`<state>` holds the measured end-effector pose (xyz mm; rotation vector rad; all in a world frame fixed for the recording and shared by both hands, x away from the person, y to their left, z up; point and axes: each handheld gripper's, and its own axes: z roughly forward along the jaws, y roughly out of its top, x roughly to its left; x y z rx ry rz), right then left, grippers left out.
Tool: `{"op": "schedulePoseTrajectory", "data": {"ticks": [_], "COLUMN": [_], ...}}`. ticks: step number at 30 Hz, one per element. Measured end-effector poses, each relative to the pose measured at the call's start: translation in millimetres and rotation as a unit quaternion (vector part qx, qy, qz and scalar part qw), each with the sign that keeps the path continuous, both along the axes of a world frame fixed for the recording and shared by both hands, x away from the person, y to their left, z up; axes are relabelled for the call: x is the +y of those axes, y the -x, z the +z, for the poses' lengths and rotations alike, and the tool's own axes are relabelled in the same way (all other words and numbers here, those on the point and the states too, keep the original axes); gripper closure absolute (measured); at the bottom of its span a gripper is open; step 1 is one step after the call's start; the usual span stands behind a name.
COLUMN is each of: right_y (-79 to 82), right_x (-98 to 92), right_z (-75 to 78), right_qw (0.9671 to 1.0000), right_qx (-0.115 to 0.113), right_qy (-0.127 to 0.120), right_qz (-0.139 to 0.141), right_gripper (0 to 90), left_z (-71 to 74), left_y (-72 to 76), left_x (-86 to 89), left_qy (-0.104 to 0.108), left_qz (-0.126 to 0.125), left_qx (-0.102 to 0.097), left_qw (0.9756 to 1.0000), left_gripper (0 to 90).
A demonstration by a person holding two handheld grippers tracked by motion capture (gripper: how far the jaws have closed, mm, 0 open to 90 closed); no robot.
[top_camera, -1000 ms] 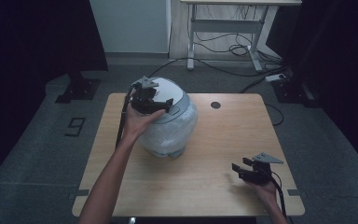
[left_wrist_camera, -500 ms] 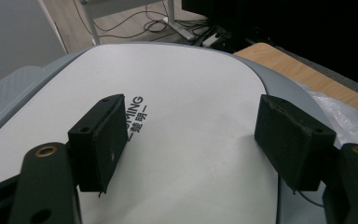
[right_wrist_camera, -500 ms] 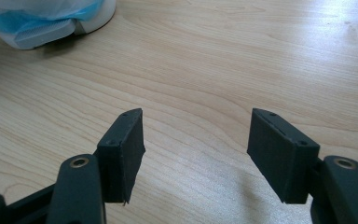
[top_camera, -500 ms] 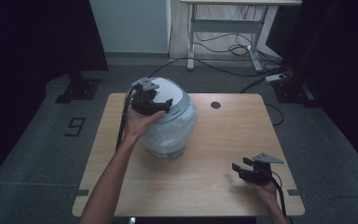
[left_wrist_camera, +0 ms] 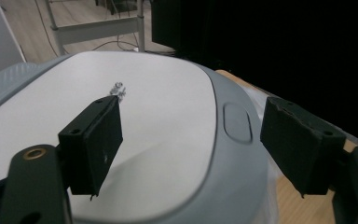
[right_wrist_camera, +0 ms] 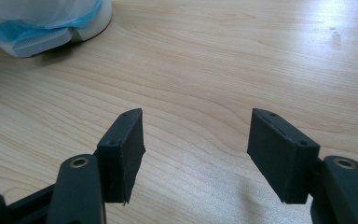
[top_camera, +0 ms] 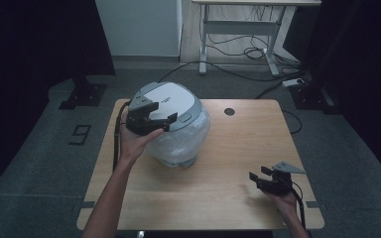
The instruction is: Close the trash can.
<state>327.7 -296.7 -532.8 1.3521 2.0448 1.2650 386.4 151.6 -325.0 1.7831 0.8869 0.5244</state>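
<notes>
A round white appliance with a grey-rimmed lid [top_camera: 174, 101] stands left of centre on the wooden table [top_camera: 238, 148], its body wrapped in clear plastic. My left gripper [top_camera: 161, 120] hovers at the lid's near-left side. Its jaws have just been opening and stand open, with nothing pinched between them. In the left gripper view the white lid [left_wrist_camera: 158, 112] and its oval grey button [left_wrist_camera: 237, 122] lie just beyond the left gripper [left_wrist_camera: 191, 130]. My right gripper [top_camera: 258, 177] rests low at the front right, open over bare wood [right_wrist_camera: 196, 140]. The appliance base [right_wrist_camera: 51, 32] shows far off.
A round cable hole [top_camera: 229, 111] sits in the tabletop behind the appliance. Beyond the table stand a white desk frame [top_camera: 238, 29] and loose floor cables. A floor marker [top_camera: 81, 134] lies to the left. Dark curtains flank both sides.
My left gripper has slid from the top of the lid toward its near-left edge, a little lower in the view. The right gripper has stayed put.
</notes>
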Motion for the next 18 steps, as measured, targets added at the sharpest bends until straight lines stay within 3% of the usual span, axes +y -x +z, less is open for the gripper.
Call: {"op": "schedulePoseTrajectory", "data": {"ticks": [9, 14, 18], "right_y": [-0.4, -0.4, -0.5], "right_x": [-3.4, -4.4, -4.9], "right_z": [-0.1, -0.1, -0.3], "right_qw": [1.0, 1.0, 1.0], "right_qx": [0.0, -0.001, -0.002], "right_qy": [0.0, -0.001, 0.0], "right_qz": [-0.005, -0.005, -0.006], "right_gripper": [35.4, 35.4, 35.1], "left_z": [-20.5, -40.0, -62.5], "left_y": [30.1, 46.4, 54.8], "left_x": [21.8, 31.9, 37.0], "left_qy": [0.017, 0.023, 0.006], "left_qz": [-0.015, -0.009, 0.003], "left_qx": [-0.008, -0.006, 0.007], "left_qw": [0.9997, 0.9997, 1.0], "left_gripper": [19.1, 19.0, 18.4]}}
